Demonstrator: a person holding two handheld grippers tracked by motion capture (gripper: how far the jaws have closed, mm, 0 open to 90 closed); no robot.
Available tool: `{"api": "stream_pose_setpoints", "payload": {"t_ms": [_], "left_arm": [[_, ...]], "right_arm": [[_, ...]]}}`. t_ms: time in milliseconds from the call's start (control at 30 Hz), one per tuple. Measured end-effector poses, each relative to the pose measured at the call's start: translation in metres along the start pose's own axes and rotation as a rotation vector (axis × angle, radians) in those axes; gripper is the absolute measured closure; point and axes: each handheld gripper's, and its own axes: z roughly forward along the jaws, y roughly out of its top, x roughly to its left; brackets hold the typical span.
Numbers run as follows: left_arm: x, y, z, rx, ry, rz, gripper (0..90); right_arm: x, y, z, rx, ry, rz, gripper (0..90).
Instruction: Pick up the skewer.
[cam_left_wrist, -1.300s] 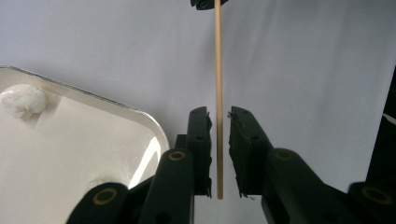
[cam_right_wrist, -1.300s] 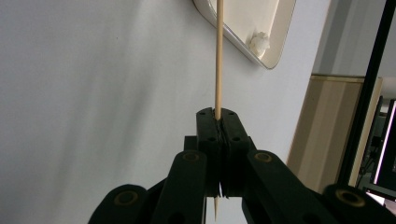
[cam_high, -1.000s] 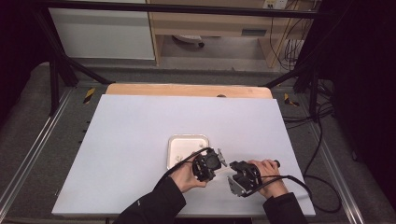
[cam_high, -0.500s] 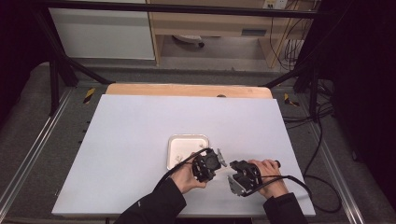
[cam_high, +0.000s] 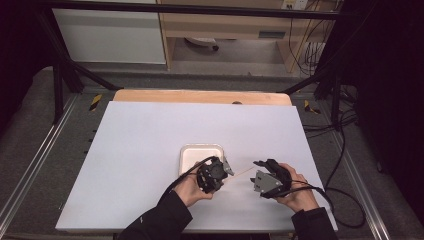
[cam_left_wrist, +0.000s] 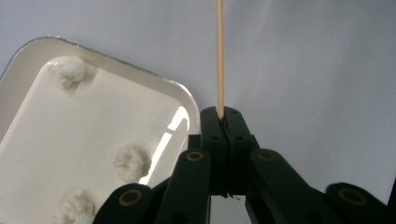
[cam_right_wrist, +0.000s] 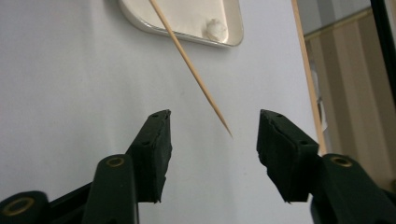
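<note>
The left gripper (cam_high: 214, 174) has its jaws clamped together on one end of a thin, pale wooden skewer (cam_left_wrist: 219, 56), which sticks straight out from the tips, just beside the right rim of the shallow white rectangular tray (cam_high: 186, 152). In the high view the skewer (cam_high: 241, 171) spans the gap from the tray's right side toward the right gripper (cam_high: 262, 172). The right gripper's jaws have just been opening; they now stand apart, with the skewer's pointed tip (cam_right_wrist: 226, 130) hovering between and slightly ahead of them, touching neither pad. Small white fluffy balls (cam_left_wrist: 131, 161) lie scattered in the tray, on the pale grey surface (cam_high: 150, 130).

The skewer looks very light, stiff along its length yet easy to snap if bent or squeezed sideways. Its smooth, round shaft would likely roll or slip in a loose pinch, so a firm grip a little back from the sharp point, square across the shaft, seems safest. The point itself is fragile and could splinter.
</note>
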Motion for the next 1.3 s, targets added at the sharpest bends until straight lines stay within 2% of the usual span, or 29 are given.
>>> {"api": "stream_pose_setpoints", "payload": {"t_ms": [133,300,333,367,500,567,600,633,800,1000,1100,1300], "left_arm": [[0.004,-0.008,-0.005,-0.024,0.001,-0.025,88.7],[0.008,-0.016,-0.011,-0.054,0.007,-0.043,88.7],[0.009,-0.018,-0.012,-0.062,0.006,-0.049,88.7],[0.009,-0.020,-0.013,-0.072,0.008,-0.055,88.7],[0.013,-0.030,-0.019,-0.087,0.020,-0.084,88.7],[0.014,-0.034,-0.022,-0.104,0.027,-0.100,88.7],[0.015,-0.037,-0.023,-0.112,0.032,-0.110,88.7],[0.016,-0.039,-0.024,-0.121,0.036,-0.119,88.7],[0.021,-0.053,-0.032,-0.176,0.053,-0.163,88.7],[0.028,-0.074,-0.044,-0.242,0.079,-0.223,88.7],[0.030,-0.085,-0.049,-0.265,0.092,-0.244,88.7],[0.035,-0.105,-0.058,-0.305,0.112,-0.289,88.7]], "right_arm": [[-0.002,-0.008,0.002,-0.002,0.020,0.198,35.5],[-0.001,-0.016,0.006,-0.009,0.054,0.372,26.7],[0.000,-0.019,0.008,-0.001,0.067,0.432,23.0],[0.000,-0.019,0.008,-0.001,0.067,0.432,23.0],[0.003,-0.025,0.011,0.017,0.090,0.551,16.1],[0.004,-0.028,0.013,0.020,0.112,0.600,14.5],[0.005,-0.030,0.014,0.020,0.126,0.635,11.0],[0.005,-0.030,0.014,0.020,0.126,0.635,11.0],[0.006,-0.035,0.015,0.024,0.153,0.716,4.2],[0.007,-0.037,0.014,-0.006,0.164,0.808,1.2],[0.007,-0.036,0.015,-0.007,0.168,0.827,0.8],[0.003,-0.033,0.013,-0.026,0.168,0.895,0.8]]}}
